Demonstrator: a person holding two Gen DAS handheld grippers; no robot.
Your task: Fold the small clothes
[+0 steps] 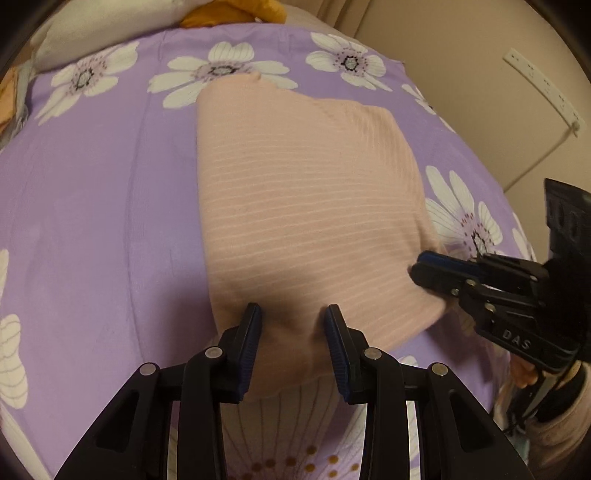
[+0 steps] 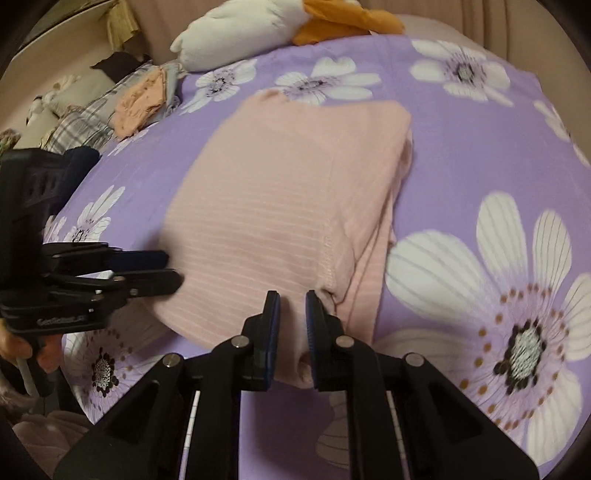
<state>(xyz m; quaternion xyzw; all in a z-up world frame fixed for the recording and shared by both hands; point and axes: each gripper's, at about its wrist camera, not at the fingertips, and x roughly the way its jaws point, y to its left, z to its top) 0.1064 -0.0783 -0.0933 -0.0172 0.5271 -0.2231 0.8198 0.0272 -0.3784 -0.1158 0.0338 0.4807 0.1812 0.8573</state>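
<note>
purple floral bedsheet (image 2: 155, 177) over bed, beige wall behind. heap of clothes (image 2: 122, 107) at far left edge, white pillow (image 2: 236, 33) and orange cloth (image 2: 343, 22) at far edge. pink striped garment (image 2: 280, 206) folded mid-sheet. left gripper (image 1: 291, 343) part open astride near hem, grip unclear. right gripper (image 2: 291, 328) nearly closed at near right corner, fabric between pads.

garment (image 1: 295, 206) on bedsheet (image 1: 92, 206)
</note>
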